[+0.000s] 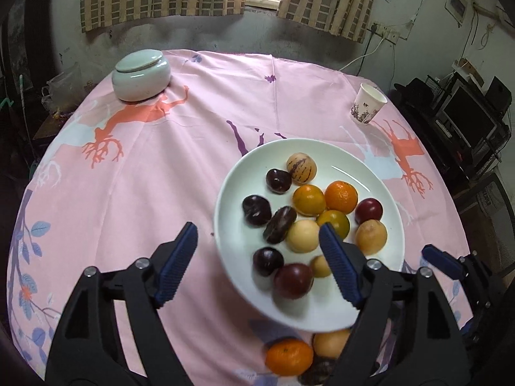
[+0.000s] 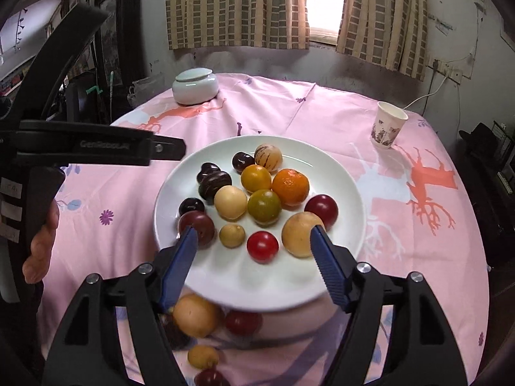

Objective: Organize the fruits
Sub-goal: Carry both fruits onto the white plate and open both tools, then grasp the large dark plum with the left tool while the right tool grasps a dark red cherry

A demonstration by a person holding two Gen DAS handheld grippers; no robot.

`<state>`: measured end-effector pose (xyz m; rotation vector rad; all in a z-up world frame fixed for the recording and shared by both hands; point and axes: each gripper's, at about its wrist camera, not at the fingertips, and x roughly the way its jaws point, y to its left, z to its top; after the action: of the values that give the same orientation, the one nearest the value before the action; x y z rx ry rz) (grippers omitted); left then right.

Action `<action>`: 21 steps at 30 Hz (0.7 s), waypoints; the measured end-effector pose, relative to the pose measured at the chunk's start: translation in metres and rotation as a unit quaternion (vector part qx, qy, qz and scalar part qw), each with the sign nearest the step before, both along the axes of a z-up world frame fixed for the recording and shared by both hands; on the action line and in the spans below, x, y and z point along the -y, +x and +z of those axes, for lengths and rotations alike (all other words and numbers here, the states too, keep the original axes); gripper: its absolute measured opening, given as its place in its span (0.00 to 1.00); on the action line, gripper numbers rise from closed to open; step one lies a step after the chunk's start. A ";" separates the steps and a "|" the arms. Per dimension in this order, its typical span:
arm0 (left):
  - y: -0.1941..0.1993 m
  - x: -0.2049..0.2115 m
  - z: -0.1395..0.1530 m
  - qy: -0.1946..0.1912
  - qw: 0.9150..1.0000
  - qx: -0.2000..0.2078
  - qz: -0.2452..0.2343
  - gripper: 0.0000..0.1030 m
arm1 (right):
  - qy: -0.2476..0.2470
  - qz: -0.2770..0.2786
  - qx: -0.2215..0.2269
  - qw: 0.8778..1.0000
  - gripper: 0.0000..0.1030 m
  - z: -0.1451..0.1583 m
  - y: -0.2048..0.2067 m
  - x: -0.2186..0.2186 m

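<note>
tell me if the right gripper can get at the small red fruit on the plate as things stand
Probably yes. The right gripper has its jaws open and empty, and the small red fruit lies just beyond them near the front of the white plate, with nothing across the way.

White plate (image 2: 341,189) of orange, yellow, dark-red fruits (image 2: 290,186); pink deer-print tablecloth (image 1: 161,173)

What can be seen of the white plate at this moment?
The white plate is round, shallow and glossy, ceramic by its look, and sits flat on the pink tablecloth. It holds about a dozen fruits: dark purple ones, yellow ones, an orange mandarin, a striped pale fruit. More fruit lies on the cloth off its near rim. Both grippers hover open over the near edge; neither visibly touches it.
</note>
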<state>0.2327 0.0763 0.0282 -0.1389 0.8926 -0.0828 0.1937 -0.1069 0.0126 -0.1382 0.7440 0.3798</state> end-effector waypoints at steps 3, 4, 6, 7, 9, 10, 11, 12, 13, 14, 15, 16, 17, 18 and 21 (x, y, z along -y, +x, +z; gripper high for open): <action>-0.053 -0.005 0.002 0.003 1.000 0.031 -0.004 0.92 | 0.005 -0.014 0.013 1.000 0.98 0.004 -0.048 0.020; -0.070 -0.005 -0.001 0.006 0.999 0.038 -0.004 0.92 | 0.005 -0.017 0.014 1.000 0.98 0.002 -0.064 0.025; -0.106 -0.002 -0.011 0.009 0.998 0.055 -0.006 0.92 | 0.006 -0.025 0.007 1.000 0.98 -0.006 -0.092 0.031; -0.123 0.000 -0.017 0.009 0.998 0.064 -0.011 0.93 | 0.009 -0.026 0.006 1.000 0.98 -0.011 -0.106 0.032; -0.152 0.006 -0.032 0.019 0.997 0.073 -0.014 0.94 | 0.018 -0.026 0.007 0.999 0.98 -0.020 -0.131 0.033; -0.163 0.010 -0.040 0.026 0.997 0.072 -0.017 0.94 | 0.022 -0.029 0.007 0.999 0.98 -0.024 -0.139 0.032; -0.171 0.014 -0.046 0.032 0.997 0.066 -0.021 0.94 | 0.024 -0.029 0.006 0.999 0.98 -0.028 -0.145 0.031; -0.177 0.018 -0.052 0.039 0.997 0.058 -0.029 0.94 | 0.026 -0.025 0.004 0.999 0.98 -0.031 -0.149 0.030; -0.182 0.022 -0.057 0.044 0.997 0.051 -0.039 0.94 | 0.027 -0.021 0.000 0.999 0.98 -0.034 -0.150 0.029; -0.184 0.025 -0.059 0.048 0.997 0.046 -0.045 0.94 | 0.024 -0.020 -0.005 0.999 0.98 -0.036 -0.150 0.027; -0.188 0.027 -0.061 0.056 0.996 0.045 -0.050 0.94 | 0.023 -0.022 -0.009 0.999 0.98 -0.038 -0.147 0.026; -0.191 0.028 -0.062 0.060 0.996 0.045 -0.053 0.94 | 0.024 -0.023 -0.014 0.999 0.98 -0.041 -0.146 0.026; -0.192 0.029 -0.062 0.061 0.996 0.045 -0.054 0.94 | 0.027 -0.023 -0.020 0.999 0.98 -0.044 -0.142 0.026; -0.194 0.028 -0.061 0.058 0.996 0.045 -0.054 0.94 | 0.031 -0.025 -0.028 0.999 0.98 -0.047 -0.140 0.026; -0.196 0.025 -0.062 0.049 0.997 0.042 -0.048 0.94 | 0.037 -0.033 -0.048 0.998 0.98 -0.058 -0.134 0.026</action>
<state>0.0364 0.0518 -0.0336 -0.0002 0.8183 -0.1334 0.0592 -0.1331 -0.0450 -0.0263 0.8269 0.3522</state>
